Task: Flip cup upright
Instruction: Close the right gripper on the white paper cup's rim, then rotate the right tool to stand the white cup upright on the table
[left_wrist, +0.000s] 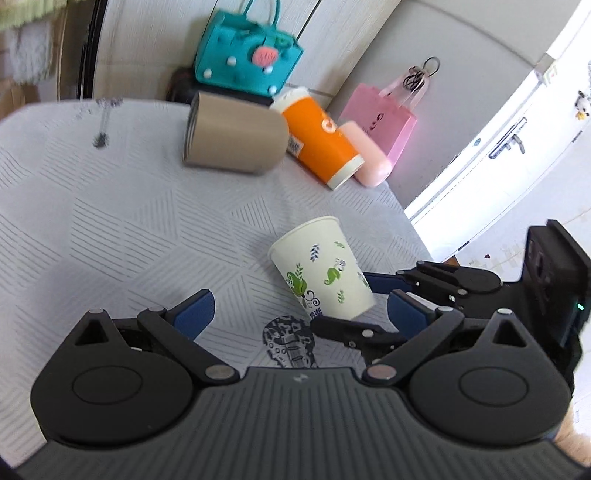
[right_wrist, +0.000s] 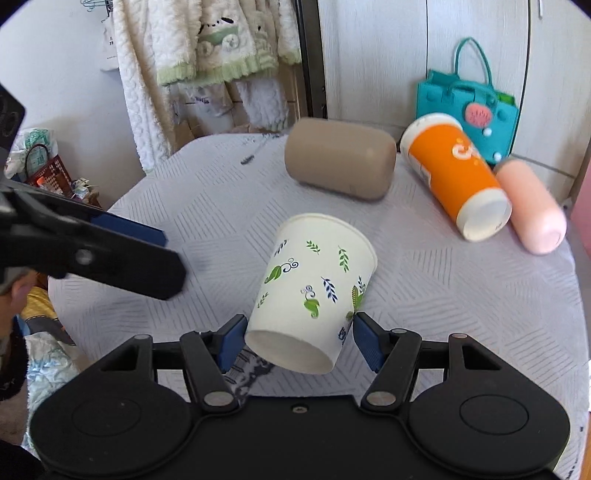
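Observation:
A white paper cup (right_wrist: 314, 291) with green leaf prints is held tilted above the grey tablecloth (right_wrist: 461, 314), its base toward the right wrist camera and its rim pointing away. My right gripper (right_wrist: 299, 341) is shut on the cup near its base, blue pads on both sides. In the left wrist view the same cup (left_wrist: 325, 269) is tilted, with the right gripper (left_wrist: 369, 306) clamped on its lower end. My left gripper (left_wrist: 299, 314) is open and empty, just beside the cup. It also shows in the right wrist view (right_wrist: 162, 258) at the left.
A tan cup (right_wrist: 340, 162), an orange cup (right_wrist: 454, 177) and a pink cup (right_wrist: 532, 206) lie on their sides at the far edge. A teal bag (right_wrist: 476, 110) stands behind them; a pink bag (left_wrist: 380, 122) hangs beside the table.

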